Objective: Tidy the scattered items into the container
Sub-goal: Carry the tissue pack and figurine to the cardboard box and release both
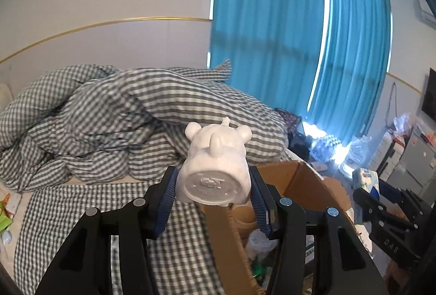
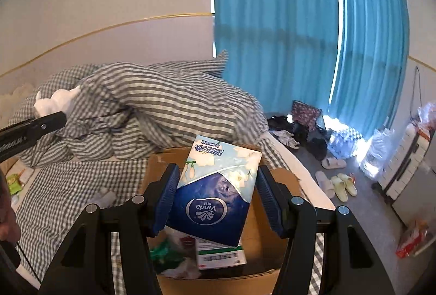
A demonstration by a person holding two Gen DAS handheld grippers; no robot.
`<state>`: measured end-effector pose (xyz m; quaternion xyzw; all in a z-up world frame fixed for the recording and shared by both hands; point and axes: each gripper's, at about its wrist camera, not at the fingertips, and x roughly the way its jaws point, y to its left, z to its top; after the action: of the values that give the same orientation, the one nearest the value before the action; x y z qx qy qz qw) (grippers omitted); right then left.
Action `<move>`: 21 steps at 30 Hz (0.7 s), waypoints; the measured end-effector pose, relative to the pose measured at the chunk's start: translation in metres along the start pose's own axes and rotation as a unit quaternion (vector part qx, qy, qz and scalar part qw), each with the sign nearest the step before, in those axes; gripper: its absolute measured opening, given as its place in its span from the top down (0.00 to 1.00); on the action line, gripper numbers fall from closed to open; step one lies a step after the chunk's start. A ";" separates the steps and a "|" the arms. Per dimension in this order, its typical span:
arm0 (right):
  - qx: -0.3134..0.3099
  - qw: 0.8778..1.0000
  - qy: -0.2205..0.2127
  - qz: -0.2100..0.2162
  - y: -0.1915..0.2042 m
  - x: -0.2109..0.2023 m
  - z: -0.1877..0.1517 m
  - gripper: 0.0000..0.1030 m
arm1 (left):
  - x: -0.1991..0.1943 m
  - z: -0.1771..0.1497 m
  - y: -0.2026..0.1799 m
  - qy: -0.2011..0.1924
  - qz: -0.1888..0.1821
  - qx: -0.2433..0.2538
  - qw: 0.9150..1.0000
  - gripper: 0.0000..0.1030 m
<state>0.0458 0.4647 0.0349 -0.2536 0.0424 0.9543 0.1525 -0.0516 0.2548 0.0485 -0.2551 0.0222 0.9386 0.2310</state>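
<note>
- On the far left of the bed, small green packets (image 1: 6, 216) lie on the checked sheet (image 1: 81, 202). They are not yet in the box, and whatever is printed on them is too small to read.
- The left gripper (image 1: 214, 194) is clamped on a white animal figurine (image 1: 215, 167), held base-first toward the camera, its pads pressing both flanks. It hangs over the bed just left of the cardboard box (image 1: 308, 180), not yet above the opening. If let go here, it would likely land on the sheet or strike the box wall — hard, glossy sides could also slip between the ribbed pads.
- Raised lettering is moulded into the figurine's round base, but it is too blurred to read.
- The right gripper (image 2: 218, 197) grips a soft tissue pack (image 2: 215, 191) across its width, tilted, directly over the box (image 2: 272, 235), which already holds a white-and-green carton (image 2: 220, 254) and green wrappers (image 2: 163, 251).
- The pack reads "Vinda" — upside down from here — with smaller script near its pale top that I cannot make out.
- Judged risk: the pack squashes easily, so it may sag out of the grip, or land across the carton and lean on the box wall.
- In the left camera's view, the frame of the right gripper shows the letters "DAS".
</note>
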 end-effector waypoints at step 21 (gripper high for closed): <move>-0.009 0.999 0.032 -0.019 -0.013 0.061 -0.016 0.10 | 0.046 -0.006 -0.023 0.028 -0.001 0.016 0.999 0.49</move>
<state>0.0075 0.4907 -0.0091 -0.2859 0.0340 0.9429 0.1671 -0.0734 0.2939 0.0229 -0.2776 0.0433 0.9305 0.2352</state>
